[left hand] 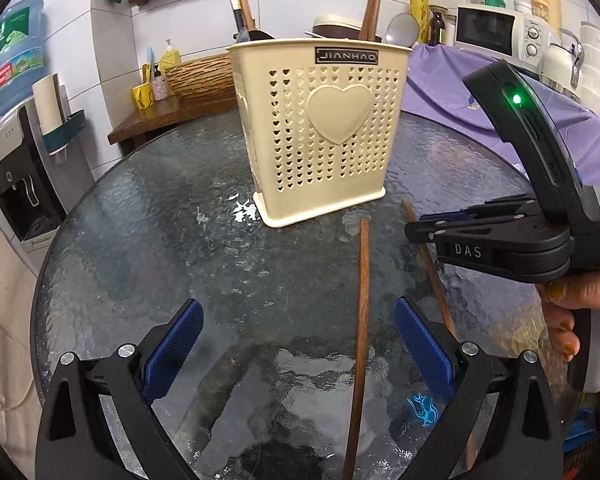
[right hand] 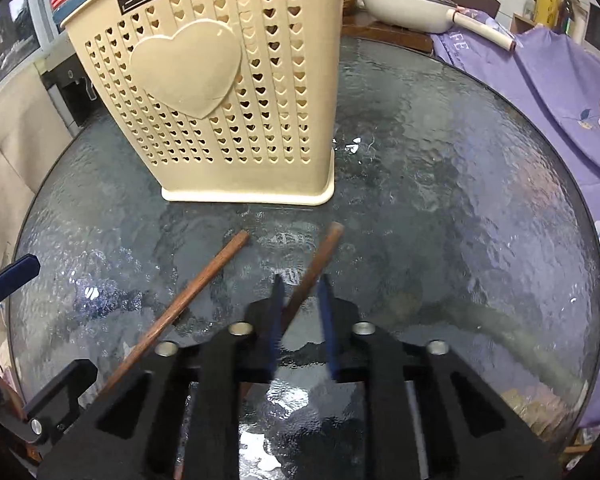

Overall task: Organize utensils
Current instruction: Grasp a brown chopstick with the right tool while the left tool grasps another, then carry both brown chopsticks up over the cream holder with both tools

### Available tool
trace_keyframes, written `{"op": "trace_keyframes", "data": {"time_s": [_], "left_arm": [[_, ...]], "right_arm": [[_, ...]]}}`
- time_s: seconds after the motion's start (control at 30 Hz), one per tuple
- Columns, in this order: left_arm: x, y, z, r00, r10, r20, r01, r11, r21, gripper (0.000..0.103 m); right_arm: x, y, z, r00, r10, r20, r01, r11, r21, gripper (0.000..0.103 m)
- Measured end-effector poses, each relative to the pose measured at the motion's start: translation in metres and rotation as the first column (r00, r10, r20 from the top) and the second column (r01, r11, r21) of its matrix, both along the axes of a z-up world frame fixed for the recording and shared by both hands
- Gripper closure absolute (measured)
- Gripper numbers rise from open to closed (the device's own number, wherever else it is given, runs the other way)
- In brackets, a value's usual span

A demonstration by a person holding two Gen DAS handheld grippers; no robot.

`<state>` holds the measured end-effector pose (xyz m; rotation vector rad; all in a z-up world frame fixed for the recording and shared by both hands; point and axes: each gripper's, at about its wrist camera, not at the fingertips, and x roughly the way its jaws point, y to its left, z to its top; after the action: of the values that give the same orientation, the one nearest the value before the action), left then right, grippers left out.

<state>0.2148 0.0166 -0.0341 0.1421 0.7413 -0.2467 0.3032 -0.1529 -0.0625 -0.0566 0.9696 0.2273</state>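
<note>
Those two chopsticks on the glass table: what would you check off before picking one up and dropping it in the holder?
1. Right gripper straddles the right chopstick: ok.
2. Pads actually clamped on it: cannot tell; a narrow gap shows.
3. Left gripper open, with the left chopstick between its fingers: ok.
4. Beige holder upright on the table: ok.
5. Free slot among the utensils already inside: cannot tell.
</note>
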Motion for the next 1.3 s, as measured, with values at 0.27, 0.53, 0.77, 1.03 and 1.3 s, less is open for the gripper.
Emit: {"op": "trace_keyframes", "data": {"time_s": [0.27,0.53,0.77,1.03,1.3], "left_arm": [[0.007,-0.016,-0.002,0.999,-0.015,-0.028,0.015,1.000,0.008,0.022],[0.027,-0.044,-0.013,0.993,-0.055,-0.102,0.062,0.996,0.061,0.044],[0.047,-0.050,-0.021,0.982,-0.043,-0.184,0.049,0.998,0.028,0.062],[0.063,-0.062,-0.019,0.979,-0.052,-0.195,0.065,0.996,0.058,0.081],[0.076,-0.076,-0.018,0.981,-0.043,-0.188,0.057,0.996,0.072,0.095]], "right_arm": [[0.003,-0.016,0.003,0.999,0.038,-0.022,-0.037,0.999,0.019,0.095],[0.001,-0.023,0.004,0.998,0.052,-0.022,-0.052,0.999,0.004,0.095],[0.006,-0.034,0.004,0.998,0.052,-0.034,-0.051,0.998,0.024,0.095],[0.008,-0.048,0.003,0.997,0.064,-0.037,-0.061,0.995,0.077,0.095],[0.011,-0.048,0.003,0.995,0.086,-0.044,-0.083,0.994,0.066,0.095]]}}
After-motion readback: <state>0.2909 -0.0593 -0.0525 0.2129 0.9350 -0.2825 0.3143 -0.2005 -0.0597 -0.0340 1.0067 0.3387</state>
